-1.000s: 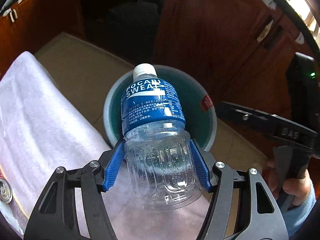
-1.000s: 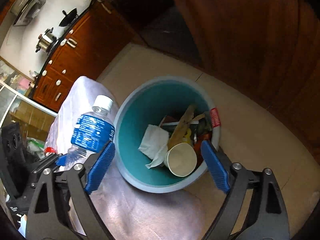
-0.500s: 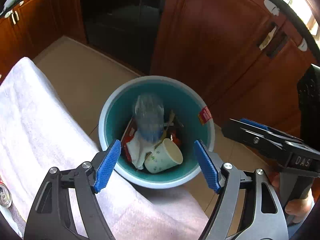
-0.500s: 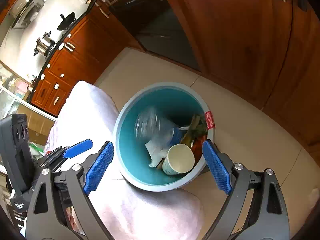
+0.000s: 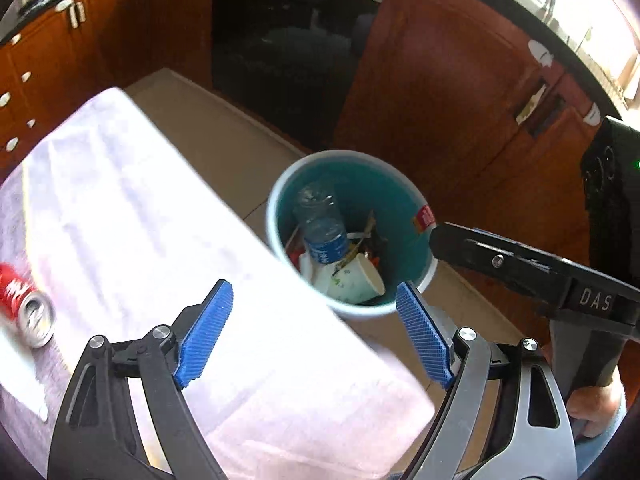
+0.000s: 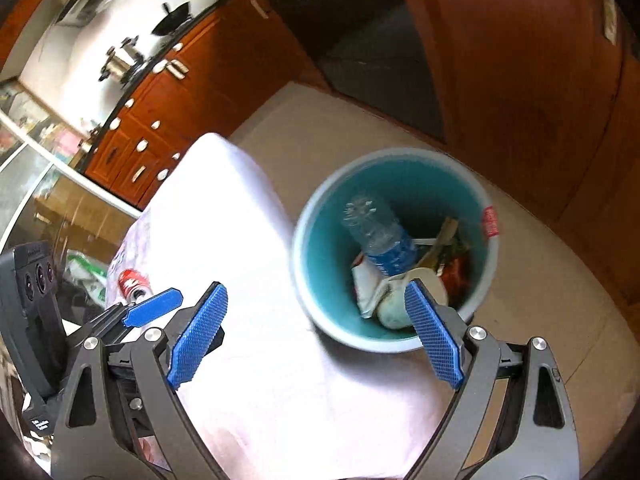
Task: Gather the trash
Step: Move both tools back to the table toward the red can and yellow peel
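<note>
My left gripper (image 5: 316, 334) hangs above the white-clothed table (image 5: 132, 216), its jaws having just been opening and now spread wide with nothing between them. The plastic bottle (image 5: 322, 226) lies neck-down in the teal trash bin (image 5: 400, 184) on the floor beside the table, on top of a paper cup (image 5: 356, 280) and crumpled wrappers. My right gripper (image 6: 316, 332) is likewise spread and carries nothing. That drop looks finished to me. 1 red soda can (image 5: 24, 308) lies on its side on the cloth, well apart from the bin. My next move, I judge, is to swing back to it, straddle its body and close.
</note>
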`<state>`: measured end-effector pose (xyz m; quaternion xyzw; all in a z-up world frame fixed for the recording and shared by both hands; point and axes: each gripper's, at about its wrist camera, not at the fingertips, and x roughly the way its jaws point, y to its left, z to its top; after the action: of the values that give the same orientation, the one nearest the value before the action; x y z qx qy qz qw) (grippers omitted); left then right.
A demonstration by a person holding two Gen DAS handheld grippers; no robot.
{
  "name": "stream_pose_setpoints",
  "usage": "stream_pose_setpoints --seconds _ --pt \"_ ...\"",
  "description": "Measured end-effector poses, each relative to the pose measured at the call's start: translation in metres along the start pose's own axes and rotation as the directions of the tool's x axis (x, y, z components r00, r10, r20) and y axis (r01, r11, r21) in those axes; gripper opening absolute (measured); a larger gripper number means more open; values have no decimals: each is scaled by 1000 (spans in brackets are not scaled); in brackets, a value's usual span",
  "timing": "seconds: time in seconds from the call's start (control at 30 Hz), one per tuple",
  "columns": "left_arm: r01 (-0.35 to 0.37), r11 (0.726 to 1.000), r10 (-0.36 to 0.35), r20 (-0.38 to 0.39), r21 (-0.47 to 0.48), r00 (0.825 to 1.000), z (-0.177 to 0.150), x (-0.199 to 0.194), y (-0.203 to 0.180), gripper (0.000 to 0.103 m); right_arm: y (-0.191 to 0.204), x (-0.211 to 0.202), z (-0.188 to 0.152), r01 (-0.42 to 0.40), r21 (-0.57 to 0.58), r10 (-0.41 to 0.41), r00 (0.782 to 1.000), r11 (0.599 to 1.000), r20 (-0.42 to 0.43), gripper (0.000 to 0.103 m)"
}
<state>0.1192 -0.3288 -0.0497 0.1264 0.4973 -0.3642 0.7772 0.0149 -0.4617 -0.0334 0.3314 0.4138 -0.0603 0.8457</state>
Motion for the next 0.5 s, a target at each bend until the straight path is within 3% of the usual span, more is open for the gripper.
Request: stream_pose_setpoints --seconds 0.3,0.5 --pt "-16 997 20 49 -79 999 -43 -55 46 86 66 -16 -23 -31 -92 31 1000 995 1 92" --pt "-30 990 43 93 -139 995 -74 -92 80 95 110 -7 -43 -50 -157 44 998 986 -41 92"
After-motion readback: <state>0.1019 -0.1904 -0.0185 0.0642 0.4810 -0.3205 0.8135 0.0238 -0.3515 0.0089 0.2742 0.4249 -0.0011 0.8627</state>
